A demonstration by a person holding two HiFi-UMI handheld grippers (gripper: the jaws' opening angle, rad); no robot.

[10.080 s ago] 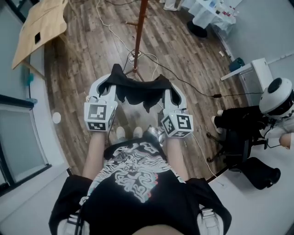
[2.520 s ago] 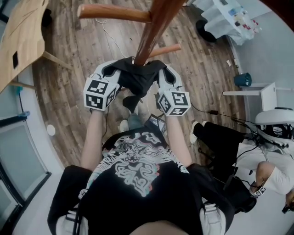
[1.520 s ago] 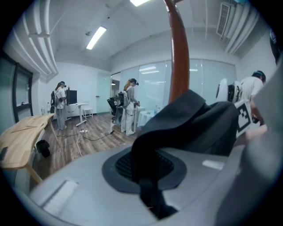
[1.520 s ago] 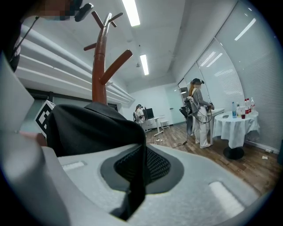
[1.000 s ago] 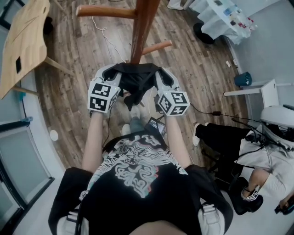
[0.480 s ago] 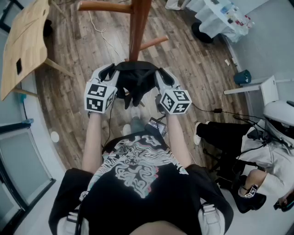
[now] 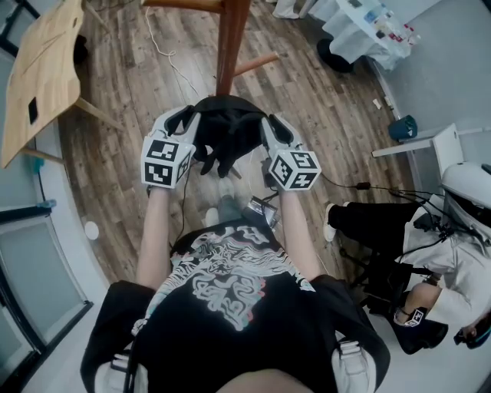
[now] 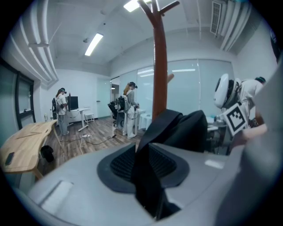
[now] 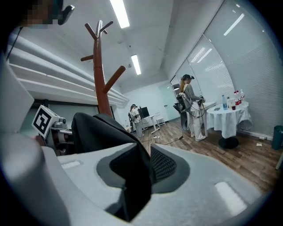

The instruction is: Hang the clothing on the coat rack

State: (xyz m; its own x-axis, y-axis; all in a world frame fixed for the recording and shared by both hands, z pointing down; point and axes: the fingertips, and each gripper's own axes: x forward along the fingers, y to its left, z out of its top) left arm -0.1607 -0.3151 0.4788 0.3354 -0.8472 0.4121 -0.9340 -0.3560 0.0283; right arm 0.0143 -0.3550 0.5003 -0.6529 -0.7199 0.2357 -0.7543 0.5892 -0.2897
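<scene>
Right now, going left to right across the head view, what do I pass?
wooden table → left gripper → black garment → right gripper → person in white. Both grippers are clamped on the garment. The coat rack pole overlaps the garment, so it is left out.

Open-plan office-cum-lab space — glass partition walls (image 8: 190, 88), strip lights (image 9: 119, 13) on the ceiling, wood-plank floor (image 7: 330, 115) with loose cables (image 7: 163, 52) trailing across it. A desk with a monitor (image 8: 73, 103) at the back, a bare wooden table (image 7: 42, 77) to one side, a round table (image 9: 223, 121) under a white cloth with bottles on it. Several people (image 9: 188, 103) stand about wearing headsets — workplace, not a home.
</scene>
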